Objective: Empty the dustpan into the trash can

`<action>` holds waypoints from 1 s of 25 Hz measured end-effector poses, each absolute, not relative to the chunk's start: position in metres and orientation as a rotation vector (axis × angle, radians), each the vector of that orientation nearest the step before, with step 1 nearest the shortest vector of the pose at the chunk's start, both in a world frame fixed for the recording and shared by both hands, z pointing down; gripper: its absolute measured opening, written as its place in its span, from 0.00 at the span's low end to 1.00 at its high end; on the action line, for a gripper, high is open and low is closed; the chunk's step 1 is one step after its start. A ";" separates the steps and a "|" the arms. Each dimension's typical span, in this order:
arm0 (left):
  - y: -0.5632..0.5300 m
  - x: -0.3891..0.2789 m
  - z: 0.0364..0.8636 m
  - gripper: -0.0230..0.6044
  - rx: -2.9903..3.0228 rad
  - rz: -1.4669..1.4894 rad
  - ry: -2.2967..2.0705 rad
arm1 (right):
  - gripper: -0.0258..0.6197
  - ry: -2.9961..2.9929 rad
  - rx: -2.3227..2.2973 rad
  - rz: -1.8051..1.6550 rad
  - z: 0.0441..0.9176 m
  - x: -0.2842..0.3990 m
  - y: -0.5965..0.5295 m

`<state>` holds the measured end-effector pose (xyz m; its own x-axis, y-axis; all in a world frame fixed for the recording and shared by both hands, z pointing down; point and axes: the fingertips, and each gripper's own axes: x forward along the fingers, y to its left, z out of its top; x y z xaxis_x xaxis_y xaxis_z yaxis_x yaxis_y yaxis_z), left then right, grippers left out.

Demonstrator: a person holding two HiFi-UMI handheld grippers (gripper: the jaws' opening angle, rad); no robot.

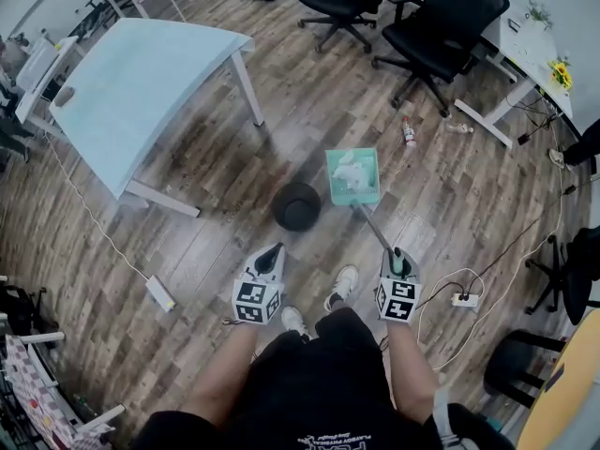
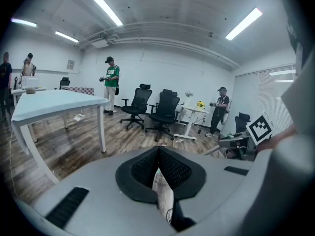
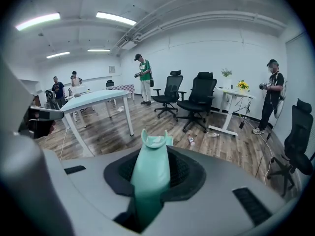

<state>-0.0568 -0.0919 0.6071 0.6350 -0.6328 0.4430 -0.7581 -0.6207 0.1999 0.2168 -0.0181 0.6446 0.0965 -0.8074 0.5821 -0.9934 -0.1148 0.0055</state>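
Observation:
A teal dustpan [image 1: 352, 176] with white scraps in it hangs just right of a round black trash can [image 1: 297, 205] on the wood floor. Its long handle [image 1: 375, 232] runs back to my right gripper [image 1: 398, 259], which is shut on the teal grip [image 3: 150, 181]; beyond the right gripper [image 3: 152, 154] the pan [image 3: 156, 140] shows. My left gripper [image 1: 271, 257] hovers near the can's front side. The left gripper [image 2: 158, 151] is shut with nothing held, its pads meeting at the tips.
A light blue table [image 1: 141, 73] stands at the far left and black office chairs [image 1: 441, 26] at the far right. A bottle [image 1: 409, 132], a power strip [image 1: 464, 299] with cables and a white box [image 1: 159, 293] lie on the floor. People stand by the walls [image 3: 143, 77].

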 end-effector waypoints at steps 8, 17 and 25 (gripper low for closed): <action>-0.059 -0.093 0.598 0.07 2.511 0.445 -1.125 | 0.19 -1.812 1.986 0.561 0.629 0.180 0.014; -0.030 -0.130 0.597 0.07 2.491 0.423 -1.165 | 0.19 -1.811 1.904 0.505 0.632 0.154 0.033; -0.022 -0.156 0.599 0.07 2.457 0.398 -1.204 | 0.19 -1.789 1.812 0.398 0.629 0.142 0.029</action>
<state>-0.1560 -0.0220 0.5993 0.5938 -0.6940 0.4071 -0.7999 -0.5637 0.2058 0.1418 0.0294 0.6285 0.0672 -0.8176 0.5718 -0.9829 0.0442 0.1787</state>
